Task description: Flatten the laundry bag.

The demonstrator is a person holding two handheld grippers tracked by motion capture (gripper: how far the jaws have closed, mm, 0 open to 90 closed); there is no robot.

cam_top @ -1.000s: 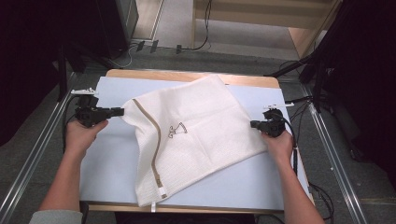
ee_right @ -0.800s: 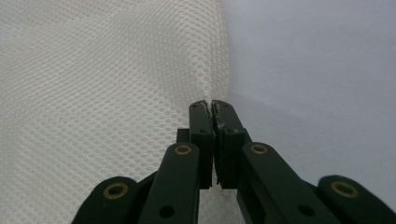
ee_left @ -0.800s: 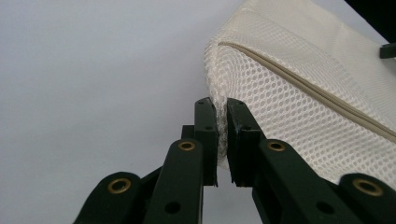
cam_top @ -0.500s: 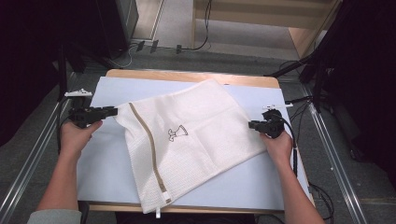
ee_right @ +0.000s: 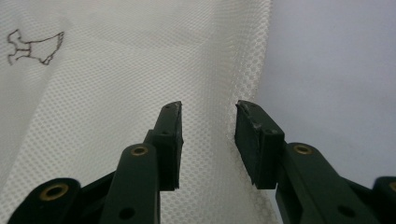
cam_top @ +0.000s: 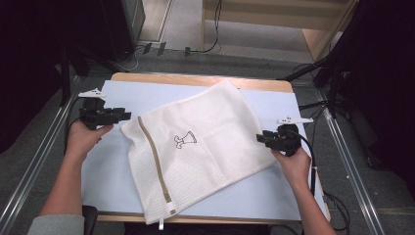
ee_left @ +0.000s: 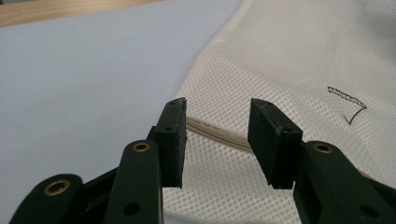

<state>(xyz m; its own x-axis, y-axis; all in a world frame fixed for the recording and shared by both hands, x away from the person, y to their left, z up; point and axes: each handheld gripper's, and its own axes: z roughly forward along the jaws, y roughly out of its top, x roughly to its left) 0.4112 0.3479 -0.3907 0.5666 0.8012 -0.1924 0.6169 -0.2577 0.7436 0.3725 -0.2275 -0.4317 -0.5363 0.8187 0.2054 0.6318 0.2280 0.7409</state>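
Jaws of the left hand-held gripper (ee_left: 217, 140) stand spread, having just been opening, and nothing is pinched between them. Straight ahead of its tips lies the near edge of the white mesh laundry bag (ee_left: 299, 60), with the tan zipper strip (ee_left: 219, 134) running across the gap just beyond the pads. In the high view this left hand-held gripper (cam_top: 122, 116) sits just beside the bag's left corner, the person's left hand (cam_top: 85, 139) wrapped around its body.

The right hand-held gripper (ee_right: 208, 140) is also spread, its jaws having likewise just been opening, with mesh lying under the gap but not gripped. One jaw sits over the cloth and the other close to the bag's hemmed edge (ee_right: 259, 93), beyond which the pale blue mat (ee_right: 336, 70) begins. From above, the right hand-held gripper (cam_top: 262, 138) rests at the bag's right edge, held by the right hand (cam_top: 293, 161).

Between the two tools the laundry bag (cam_top: 205, 152) lies flat and skewed on the mat (cam_top: 112, 171), which covers the wooden desk (cam_top: 195, 78). A small dark embroidered figure (cam_top: 185, 140) marks the cloth near its middle, and the zipper (cam_top: 154, 164) runs down the side nearer the left tool toward the desk's front edge, where a white pull tab (cam_top: 161, 226) hangs over.
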